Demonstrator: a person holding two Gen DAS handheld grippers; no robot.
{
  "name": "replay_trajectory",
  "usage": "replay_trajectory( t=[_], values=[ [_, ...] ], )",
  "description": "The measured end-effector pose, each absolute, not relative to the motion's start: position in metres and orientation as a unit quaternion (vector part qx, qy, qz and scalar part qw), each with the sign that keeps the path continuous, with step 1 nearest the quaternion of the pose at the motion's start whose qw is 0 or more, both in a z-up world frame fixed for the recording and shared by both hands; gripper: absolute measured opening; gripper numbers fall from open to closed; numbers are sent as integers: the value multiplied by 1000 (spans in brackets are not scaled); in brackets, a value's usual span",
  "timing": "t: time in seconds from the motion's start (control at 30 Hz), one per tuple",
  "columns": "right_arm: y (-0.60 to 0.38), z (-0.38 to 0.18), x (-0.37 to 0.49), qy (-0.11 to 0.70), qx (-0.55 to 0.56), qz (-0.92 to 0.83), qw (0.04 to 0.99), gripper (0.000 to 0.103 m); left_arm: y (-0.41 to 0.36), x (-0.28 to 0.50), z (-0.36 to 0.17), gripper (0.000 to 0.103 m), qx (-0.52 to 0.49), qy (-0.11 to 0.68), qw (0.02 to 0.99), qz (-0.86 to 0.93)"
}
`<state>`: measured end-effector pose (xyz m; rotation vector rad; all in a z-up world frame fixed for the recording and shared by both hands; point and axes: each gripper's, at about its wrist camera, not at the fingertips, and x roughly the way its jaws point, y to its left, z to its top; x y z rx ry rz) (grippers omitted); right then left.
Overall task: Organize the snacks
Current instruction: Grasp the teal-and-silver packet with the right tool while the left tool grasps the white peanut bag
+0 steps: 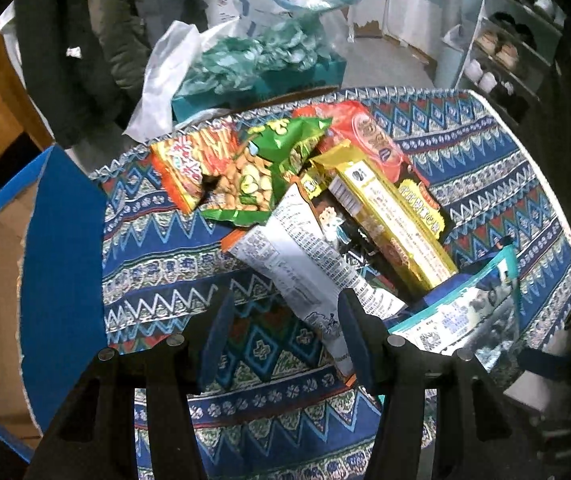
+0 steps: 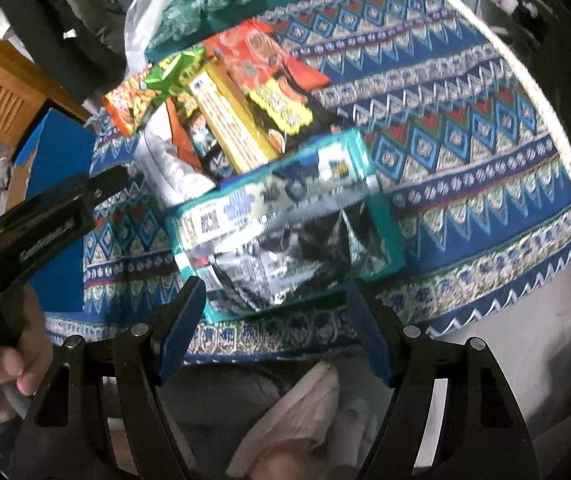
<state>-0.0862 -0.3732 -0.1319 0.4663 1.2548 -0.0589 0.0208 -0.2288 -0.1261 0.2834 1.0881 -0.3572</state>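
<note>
On patterned cloth [image 1: 485, 168], glossy snack packets [image 1: 245, 176] overlap (both grippers [image 1: 285, 340] [image 2: 273, 328] spread, empty).

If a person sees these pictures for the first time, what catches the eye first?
First, the heap of bright snack packets in the middle of the patterned blue tablecloth. A teal and silver bag lies nearest the open right gripper; a blue cardboard box stands at the table's left.

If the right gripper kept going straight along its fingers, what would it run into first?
Most likely the teal-edged silver snack bag, which lies directly ahead of the open right gripper at the near edge of the snack pile. Depth is uncertain, so it might pass just above the bag.
</note>
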Motion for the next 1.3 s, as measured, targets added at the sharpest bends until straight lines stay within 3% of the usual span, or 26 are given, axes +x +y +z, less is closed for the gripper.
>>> replay_trajectory(
  t=[0.23,0.33,0.67,0.77,1.3],
  values=[
    [-375,-151,-83,599,240,-24,763,73,-232,27,-152,55,135,535,817,-169],
    [-378,-159,-79,602,257,-25,756,73,-231,27,-155,62,119,535,818,-177],
    [-390,-164,-55,581,277,-47,763,73,-238,18,-162,62,117,544,807,-200],
    [-396,-162,-42,570,278,-53,771,78,-238,19,-163,62,110,551,801,-204],
    [-371,-171,15,573,218,-73,787,84,-206,33,-169,63,30,595,784,-173]
  ],
)
